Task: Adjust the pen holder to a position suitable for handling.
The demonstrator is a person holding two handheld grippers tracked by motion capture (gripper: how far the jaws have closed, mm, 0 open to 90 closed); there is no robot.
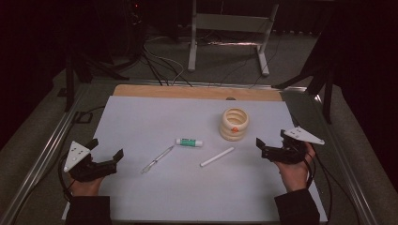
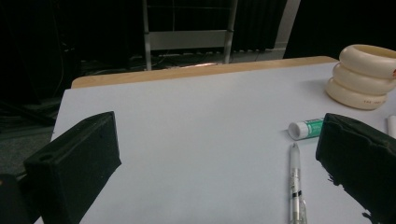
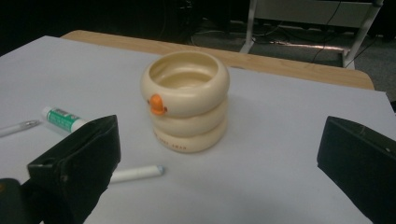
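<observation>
My left gripper [image 1: 107, 149]: jaws spread wide, holding nothing, resting low at the near left of the white sheet [image 1: 155, 117]. Just ahead of it, toward the right jaw in the left gripper view, lies a clear pen [image 2: 296, 179], pointing away from me; beyond its tip, a glue stick [image 2: 306, 128] with a green label, lying on its side.

My right gripper [image 1: 271, 143]: jaws likewise wide apart and empty, at the near right of the sheet. Straight ahead of it stands a cream ribbed cup [image 3: 186, 100], three stacked rings in shape, upright, with a small orange knob on its side. A white stick [image 3: 136, 173] lies flat near the cup's base, by my left jaw in the right gripper view. All four items sit apart from one another.
</observation>
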